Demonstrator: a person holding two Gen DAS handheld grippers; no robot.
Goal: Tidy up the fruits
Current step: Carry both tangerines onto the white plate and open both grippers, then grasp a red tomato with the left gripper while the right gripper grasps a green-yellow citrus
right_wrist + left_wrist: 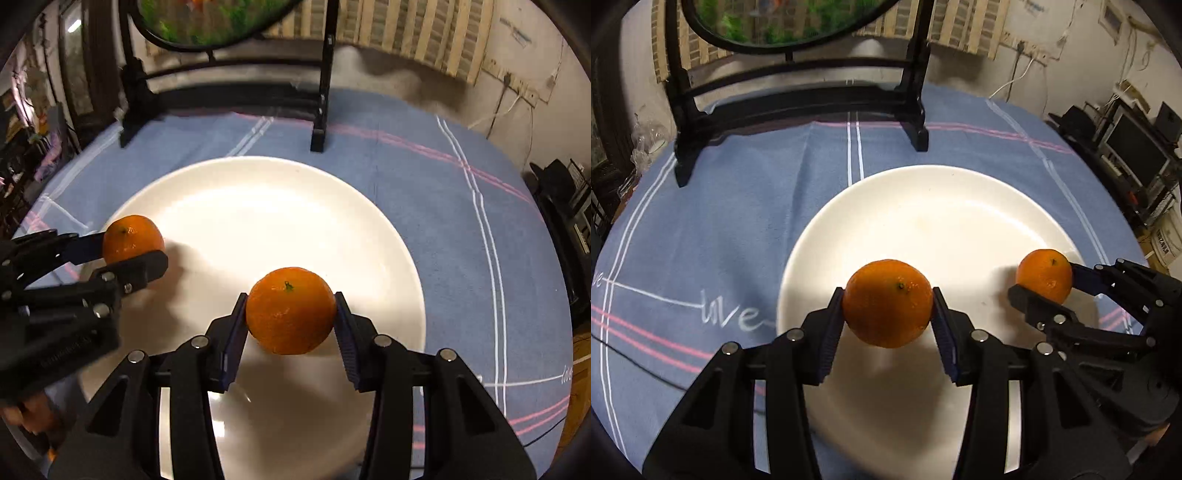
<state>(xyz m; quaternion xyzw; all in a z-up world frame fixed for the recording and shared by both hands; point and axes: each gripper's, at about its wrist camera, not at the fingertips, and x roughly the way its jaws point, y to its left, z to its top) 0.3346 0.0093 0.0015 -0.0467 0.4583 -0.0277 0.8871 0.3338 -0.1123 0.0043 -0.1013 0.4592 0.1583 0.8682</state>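
A white plate (pixel 942 206) lies on a blue tablecloth; it also shows in the right wrist view (pixel 258 199). My left gripper (pixel 888 304) is shut on an orange (pixel 888 302) and holds it over the plate's near part. My right gripper (pixel 291 312) is shut on a second orange (pixel 291 310) over the plate. In the left wrist view the right gripper (pixel 1044 280) and its orange (pixel 1044 278) are at the plate's right rim. In the right wrist view the left gripper (pixel 131 242) and its orange (pixel 132 238) are at the plate's left rim.
A black wooden stand (pixel 798 103) with a round framed picture stands at the back of the table, also in the right wrist view (pixel 229 96). The blue cloth (pixel 701 229) has white and pink stripes. Clutter and monitors (pixel 1134 147) lie beyond the table's right edge.
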